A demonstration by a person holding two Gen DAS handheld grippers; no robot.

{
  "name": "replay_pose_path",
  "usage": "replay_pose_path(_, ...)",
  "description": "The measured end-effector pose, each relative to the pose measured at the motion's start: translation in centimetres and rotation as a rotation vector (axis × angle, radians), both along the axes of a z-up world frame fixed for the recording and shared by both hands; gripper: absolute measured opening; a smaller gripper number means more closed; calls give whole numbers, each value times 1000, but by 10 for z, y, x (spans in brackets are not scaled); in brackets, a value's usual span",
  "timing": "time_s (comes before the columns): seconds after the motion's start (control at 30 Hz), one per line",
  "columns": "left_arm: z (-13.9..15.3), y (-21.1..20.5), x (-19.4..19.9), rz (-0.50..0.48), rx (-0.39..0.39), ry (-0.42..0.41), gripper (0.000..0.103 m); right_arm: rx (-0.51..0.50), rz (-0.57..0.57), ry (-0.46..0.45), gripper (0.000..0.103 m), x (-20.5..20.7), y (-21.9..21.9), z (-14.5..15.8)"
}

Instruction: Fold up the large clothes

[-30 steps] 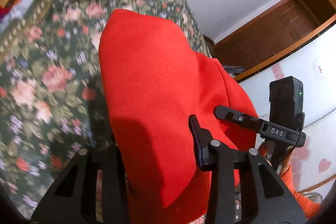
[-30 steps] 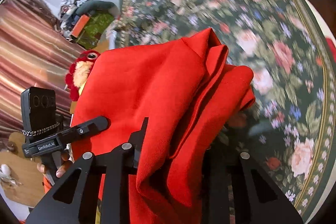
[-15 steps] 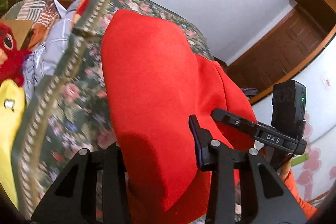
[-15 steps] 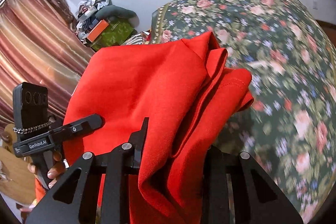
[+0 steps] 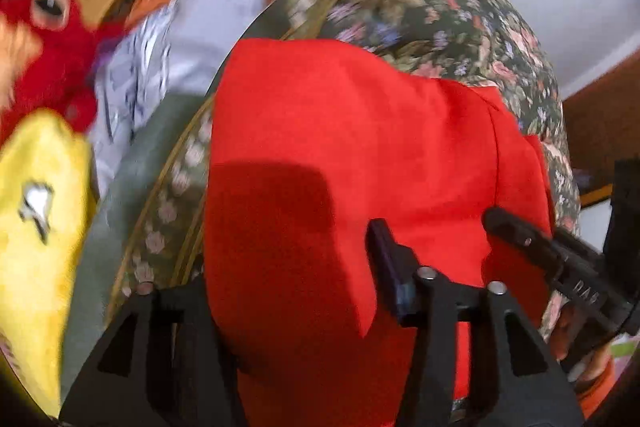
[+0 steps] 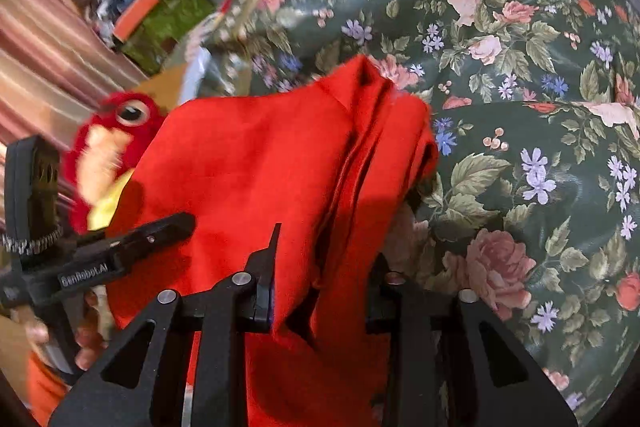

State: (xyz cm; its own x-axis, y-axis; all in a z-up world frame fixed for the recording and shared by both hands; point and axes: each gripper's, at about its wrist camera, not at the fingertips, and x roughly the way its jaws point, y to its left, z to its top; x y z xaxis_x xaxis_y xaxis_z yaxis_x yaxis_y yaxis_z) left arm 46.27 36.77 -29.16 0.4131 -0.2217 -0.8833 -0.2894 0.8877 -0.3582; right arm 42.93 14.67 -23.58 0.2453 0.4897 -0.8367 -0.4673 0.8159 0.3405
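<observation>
A large red garment [image 5: 340,155] hangs folded between both grippers above the floral bedspread [image 5: 440,11]. My left gripper [image 5: 296,291] is shut on one edge of it; the cloth covers the gap between the fingers. My right gripper [image 6: 324,283] is shut on the other edge, where the red garment [image 6: 272,163] bunches in several folds. Each gripper shows in the other's view: the right one in the left wrist view [image 5: 560,263], the left one in the right wrist view [image 6: 104,251].
A red and yellow plush toy [image 5: 44,43] lies at the left beside pale printed cloth [image 5: 192,27]; it also shows in the right wrist view [image 6: 116,135]. The floral bedspread [image 6: 520,67] fills the right. A heap of bags [image 6: 160,7] and a striped curtain [image 6: 36,39] stand behind.
Both grippers have swung with the red garment toward the bed's edge by the plush toy. The garment now hangs lower and closer to the bedspread. Both grips are unchanged.
</observation>
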Motion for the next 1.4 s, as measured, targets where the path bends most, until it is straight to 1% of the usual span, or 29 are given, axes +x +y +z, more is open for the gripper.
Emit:
replay_pose_path(0.03, -3, 9, -8, 33, -50, -16, 59, -7, 6, 2, 37, -1, -1, -2)
replay_pose_path(0.07, -2, 12, -14, 50, -67, -26, 62, -17, 10, 9, 43, -4, -3, -5)
replay_pose_path(0.1, -1, 14, -21, 59, -67, -34, 64, -24, 13, 17, 49, -4, -6, -8)
replay_pose_path(0.13, 2, 12, -28, 59, -45, -41, 67, -35, 12, 29, 53, -7, -10, -8)
replay_pose_path(0.17, 7, 9, -35, 52, -3, -47, 71, -40, 8, 37, 59, -10, -15, -8)
replay_pose_path(0.2, 12, 4, -43, 38, 48, -52, 73, -37, 7, 42, 61, -13, -21, -8)
replay_pose_path(0.23, 17, -3, -50, 17, 95, -56, 78, -40, 9, 42, 61, -13, -23, -7)
replay_pose_path(0.27, 21, -7, -55, -3, 127, -58, 84, -54, 12, 38, 62, -18, -27, -5)
replay_pose_path(0.33, 27, -21, -68, -54, 189, -53, 90, -82, 34, 26, 63, -27, -30, -3)
replay_pose_path(0.43, 29, -41, -84, -103, 268, -40, 92, -152, 73, -16, 65, -51, -34, 3)
replay_pose_path(0.53, 23, -54, -96, -95, 280, -19, 92, -189, 76, -37, 70, -70, -42, 10)
replay_pose_path(0.6, 22, -63, -102, -107, 282, -2, 92, -191, 69, -40, 71, -82, -48, 16)
replay_pose_path(0.67, 24, -73, -111, -111, 323, 16, 92, -189, 52, -62, 71, -92, -55, 27)
replay_pose_path(0.7, 28, -78, -115, -118, 338, 18, 92, -177, 49, -68, 71, -97, -57, 33)
replay_pose_path(0.77, 45, -85, -128, -124, 359, -7, 92, -140, 46, -81, 71, -108, -62, 51)
replay_pose_path(0.87, 85, -94, -150, -98, 385, -82, 92, -93, 41, -145, 71, -127, -68, 86)
replay_pose_path(1.0, 154, -106, -184, -60, 400, -225, 92, -10, 41, -244, 71, -157, -78, 139)
replay_pose_path(1.07, 190, -117, -205, -48, 416, -311, 92, 34, 42, -320, 71, -179, -87, 172)
replay_pose_path(1.13, 222, -127, -228, -35, 427, -396, 92, 74, 46, -394, 71, -199, -96, 198)
replay_pose_path(1.23, 267, -143, -269, -18, 423, -535, 92, 140, 44, -511, 71, -234, -108, 238)
replay_pose_path(1.3, 289, -154, -294, -4, 428, -615, 92, 191, 37, -590, 71, -260, -119, 263)
replay_pose_path(1.33, 298, -160, -308, -4, 425, -657, 92, 218, 35, -617, 71, -269, -121, 270)
replay_pose_path(1.37, 304, -164, -318, -6, 424, -685, 92, 245, 30, -640, 73, -281, -127, 277)
replay_pose_path(1.4, 309, -170, -332, -2, 423, -724, 92, 277, 23, -665, 77, -294, -133, 283)
